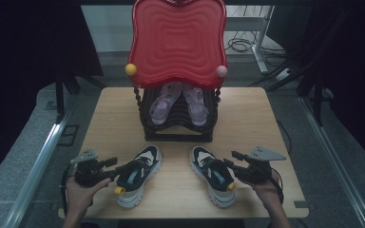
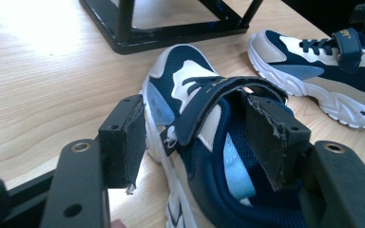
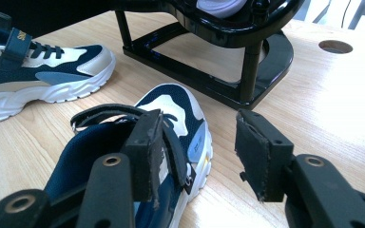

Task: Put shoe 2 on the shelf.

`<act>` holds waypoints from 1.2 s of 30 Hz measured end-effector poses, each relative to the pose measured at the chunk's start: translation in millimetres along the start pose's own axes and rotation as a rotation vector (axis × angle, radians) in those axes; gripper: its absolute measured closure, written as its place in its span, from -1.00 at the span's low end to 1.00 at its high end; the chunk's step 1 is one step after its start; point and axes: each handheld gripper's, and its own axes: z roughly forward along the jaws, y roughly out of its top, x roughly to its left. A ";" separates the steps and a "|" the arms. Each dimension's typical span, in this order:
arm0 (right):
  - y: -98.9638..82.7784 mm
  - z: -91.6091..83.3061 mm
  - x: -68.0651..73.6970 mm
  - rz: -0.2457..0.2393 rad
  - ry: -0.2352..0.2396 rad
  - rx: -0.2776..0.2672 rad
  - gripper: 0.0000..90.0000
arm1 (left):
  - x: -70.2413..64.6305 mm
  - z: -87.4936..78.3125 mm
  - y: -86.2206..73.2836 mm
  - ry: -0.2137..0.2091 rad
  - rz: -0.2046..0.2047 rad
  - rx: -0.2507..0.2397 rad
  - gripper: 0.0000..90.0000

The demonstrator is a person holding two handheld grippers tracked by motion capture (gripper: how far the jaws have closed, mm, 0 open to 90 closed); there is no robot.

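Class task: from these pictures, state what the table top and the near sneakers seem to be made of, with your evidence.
Table top: probably wood or wood-look laminate, matt, with pale grain lines. Sneakers: apparently navy mesh fabric with smooth cream, leather-like panels and white moulded soles that look rubbery.

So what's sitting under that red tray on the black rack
A pair of lilac shoes sits on the black rack, toes toward the table's near edge. The red tray covers their heels and whatever lies further back.
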 end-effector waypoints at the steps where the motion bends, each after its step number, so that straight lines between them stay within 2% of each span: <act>1: 0.7 0.5 0.0 0.001 0.003 0.000 0.14 | 0.0 2.9 1.4 -0.002 0.002 0.006 -0.12; 8: 6.9 4.1 -0.5 0.001 0.014 0.002 0.11 | 0.0 20.3 7.1 -0.007 0.002 0.055 -0.09; 13: 7.6 4.8 0.1 0.003 0.019 0.007 0.10 | 1.3 27.3 5.4 -0.009 0.005 0.093 -0.02; 18: 8.4 6.6 1.1 -0.001 0.040 0.015 0.09 | 4.4 29.7 4.1 -0.016 -0.001 0.106 0.06; 27: 11.5 17.4 8.4 -0.022 0.076 0.073 0.08 | 4.5 30.1 3.6 -0.022 0.013 0.118 0.13; 31: 11.5 23.9 9.0 -0.010 0.085 0.114 0.08 | 4.6 30.6 3.3 -0.024 0.020 0.120 0.14; 36: 9.3 26.5 3.0 0.043 0.125 0.170 0.06 | 4.8 31.4 2.9 -0.024 0.030 0.132 0.15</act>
